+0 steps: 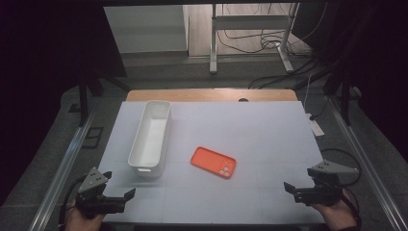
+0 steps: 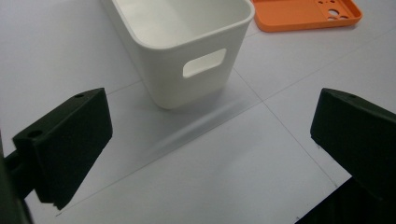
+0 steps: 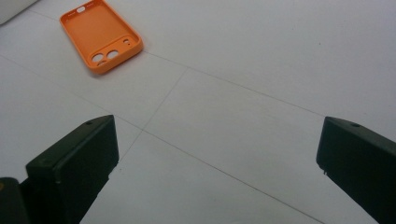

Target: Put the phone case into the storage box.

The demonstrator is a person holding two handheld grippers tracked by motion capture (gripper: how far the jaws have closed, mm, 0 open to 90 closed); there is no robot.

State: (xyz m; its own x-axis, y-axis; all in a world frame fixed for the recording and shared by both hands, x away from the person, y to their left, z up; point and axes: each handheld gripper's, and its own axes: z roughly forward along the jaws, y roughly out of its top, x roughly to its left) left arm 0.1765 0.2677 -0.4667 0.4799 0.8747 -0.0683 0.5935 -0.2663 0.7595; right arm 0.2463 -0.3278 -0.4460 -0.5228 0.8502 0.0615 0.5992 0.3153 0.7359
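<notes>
Both claws stand apart and empty, left claw (image 1: 117, 195) and right claw (image 1: 292, 188). The orange phone case (image 1: 213, 162) lies flat ahead of the right claw and to its left; it looks light, thin and bendy, so pinching across a raised long edge seems best.

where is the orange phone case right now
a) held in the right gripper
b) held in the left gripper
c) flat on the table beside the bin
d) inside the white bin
c: the orange phone case lies flat on the table, apart from the white bin, and both the left gripper and the right gripper are open with nothing between their jaws.
</notes>
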